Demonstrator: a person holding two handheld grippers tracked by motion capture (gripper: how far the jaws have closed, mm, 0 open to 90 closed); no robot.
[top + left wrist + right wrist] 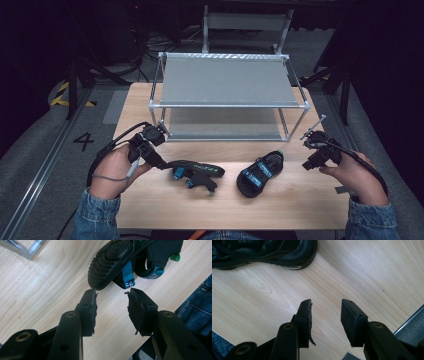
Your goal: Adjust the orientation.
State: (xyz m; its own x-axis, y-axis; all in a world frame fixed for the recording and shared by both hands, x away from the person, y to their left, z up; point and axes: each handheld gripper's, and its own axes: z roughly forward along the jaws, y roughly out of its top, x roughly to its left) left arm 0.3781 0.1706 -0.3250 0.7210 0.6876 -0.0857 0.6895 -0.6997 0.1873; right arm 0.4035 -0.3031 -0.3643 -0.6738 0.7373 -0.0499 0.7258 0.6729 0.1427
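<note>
**Two sandals on the table, both grippers spread and empty**

Two black sandals with teal straps lie near the front of the wooden table (150, 107). The left sandal (196, 175) is tipped on its side, its ridged sole turned toward the left gripper (150, 145); the right sandal (260, 172) sits upright on its sole, well apart from the right gripper (315, 150). Behind both stands a two-tier metal rack (227, 97), its grey shelves bare, which probably is where the pair belongs.

In the left gripper view the jaws stand apart with nothing between them, the toe of the tipped sandal (112, 263) just beyond their tips, likely lined up for a pinch on the sole edge. In the right gripper view the jaws are likewise parted over bare wood, the upright sandal (264, 252) off toward the upper left. Each hand seems placed beside its own sandal, so both can be lifted without crossing.
</note>
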